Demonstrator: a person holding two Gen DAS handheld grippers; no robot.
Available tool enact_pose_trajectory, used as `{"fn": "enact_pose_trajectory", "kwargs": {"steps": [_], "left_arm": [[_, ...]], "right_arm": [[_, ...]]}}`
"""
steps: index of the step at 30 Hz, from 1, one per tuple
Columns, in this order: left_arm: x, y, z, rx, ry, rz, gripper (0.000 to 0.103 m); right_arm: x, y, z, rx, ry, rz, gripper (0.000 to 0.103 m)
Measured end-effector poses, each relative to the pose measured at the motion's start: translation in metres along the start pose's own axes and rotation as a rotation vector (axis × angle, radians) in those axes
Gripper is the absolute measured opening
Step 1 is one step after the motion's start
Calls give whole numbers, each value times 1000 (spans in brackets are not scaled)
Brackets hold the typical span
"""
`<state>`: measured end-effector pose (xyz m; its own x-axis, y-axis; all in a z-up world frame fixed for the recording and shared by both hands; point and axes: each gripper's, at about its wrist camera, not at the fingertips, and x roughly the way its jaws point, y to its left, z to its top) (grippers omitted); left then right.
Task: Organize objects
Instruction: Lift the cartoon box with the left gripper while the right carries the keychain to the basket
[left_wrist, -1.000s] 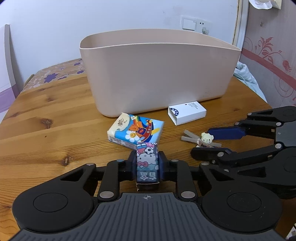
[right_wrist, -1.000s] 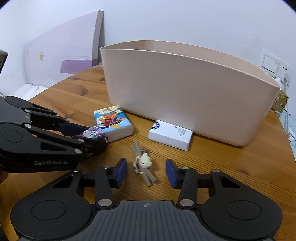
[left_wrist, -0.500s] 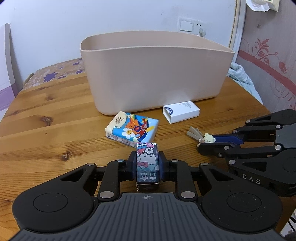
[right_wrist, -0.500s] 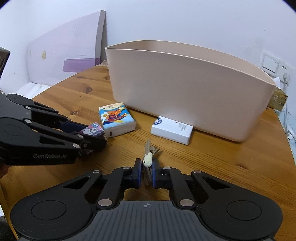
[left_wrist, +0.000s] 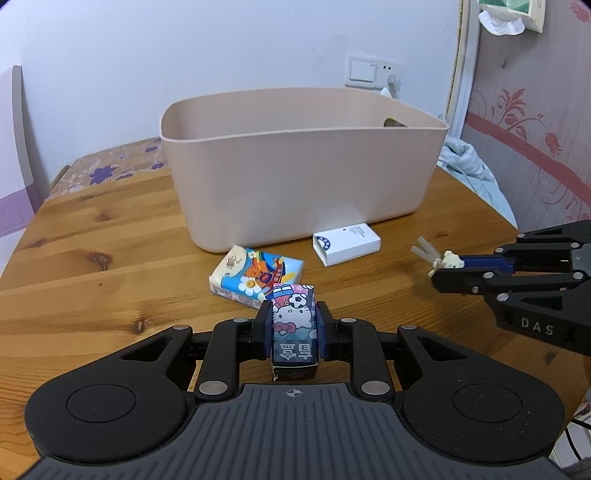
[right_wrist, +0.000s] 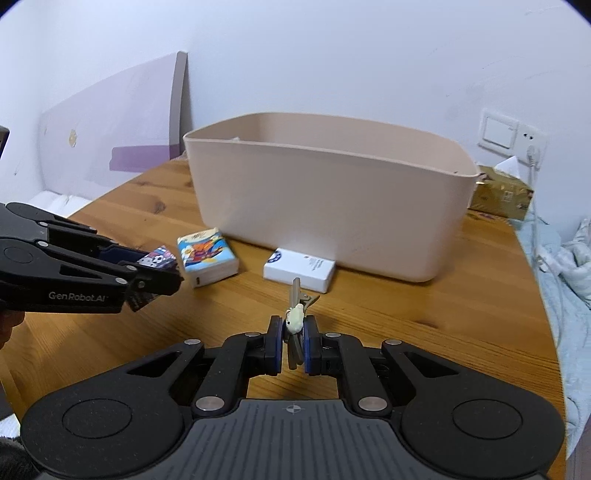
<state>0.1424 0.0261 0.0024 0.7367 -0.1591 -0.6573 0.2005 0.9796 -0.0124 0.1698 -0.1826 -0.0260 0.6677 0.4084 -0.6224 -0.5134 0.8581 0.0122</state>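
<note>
My left gripper (left_wrist: 293, 325) is shut on a small cartoon-cat box (left_wrist: 293, 328) and holds it above the wooden table (left_wrist: 92, 266); the same box (right_wrist: 157, 260) shows at the left of the right wrist view. My right gripper (right_wrist: 293, 341) is shut on a hair clip with a tiny cream bear (right_wrist: 294, 319), lifted off the table; that clip (left_wrist: 441, 258) shows at the right of the left wrist view. A beige plastic bin (left_wrist: 303, 170) stands behind both. In front of the bin lie a colourful tissue pack (left_wrist: 256, 277) and a white box (left_wrist: 347, 243).
The round table's edge (right_wrist: 546, 332) curves close on the right, with light blue cloth (right_wrist: 569, 266) beyond it. A yellowish carton (right_wrist: 502, 195) sits behind the bin near a wall socket (right_wrist: 532, 142). A purple-and-white board (right_wrist: 110, 140) leans on the wall at the left.
My right gripper has shut on the bear hair clip and lifted it off the table. Both grippers have drawn back and up from the bin, the left still holding its box.
</note>
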Motion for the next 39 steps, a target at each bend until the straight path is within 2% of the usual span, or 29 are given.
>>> {"fn": "enact_pose_trajectory", "kwargs": {"steps": [16,29,39], "left_arm": [[-21,-3,28,34,-84,-3,23],[-26,4,63,58,-160,17,23],[-12,10,96,64,-197,20,23]], "right_arm": [[-40,-19,21,34,-125,-69,10],[-46,-43,47,64,-182,-100,10],[-42,-56,75,68,-232,-122,10]]}}
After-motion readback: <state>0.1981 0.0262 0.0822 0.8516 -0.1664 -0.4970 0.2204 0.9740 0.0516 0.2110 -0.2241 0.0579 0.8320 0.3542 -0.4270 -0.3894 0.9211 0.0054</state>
